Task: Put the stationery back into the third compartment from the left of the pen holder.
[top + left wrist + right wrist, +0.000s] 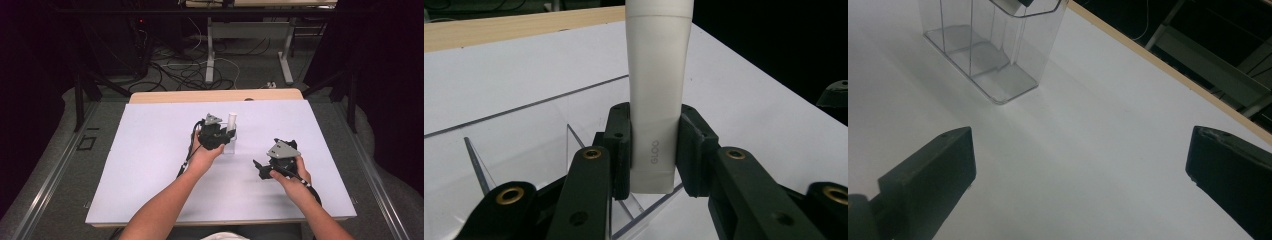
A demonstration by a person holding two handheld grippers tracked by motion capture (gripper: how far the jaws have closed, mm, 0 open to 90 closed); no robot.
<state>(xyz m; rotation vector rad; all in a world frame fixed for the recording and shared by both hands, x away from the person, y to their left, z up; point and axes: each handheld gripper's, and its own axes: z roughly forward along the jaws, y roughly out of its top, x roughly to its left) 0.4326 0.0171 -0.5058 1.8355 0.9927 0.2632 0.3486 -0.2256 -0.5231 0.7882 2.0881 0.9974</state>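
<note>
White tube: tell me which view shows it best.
The left gripper view. The white tube stands close up between the left gripper's pads, its printed letters readable, over the clear box. In the high view it is small, partly behind that gripper. The right gripper view has the box, with the tube not clearly visible.

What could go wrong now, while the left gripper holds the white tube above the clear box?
1. The left gripper clamps the white tube only near its crimped bottom end, so the tall tube may tilt or slip.
2. The clear box has thin dividers; the tube could catch on one instead of entering a compartment.
3. The box looks light and the right gripper is open, away from it, so a push might shift it.
</note>
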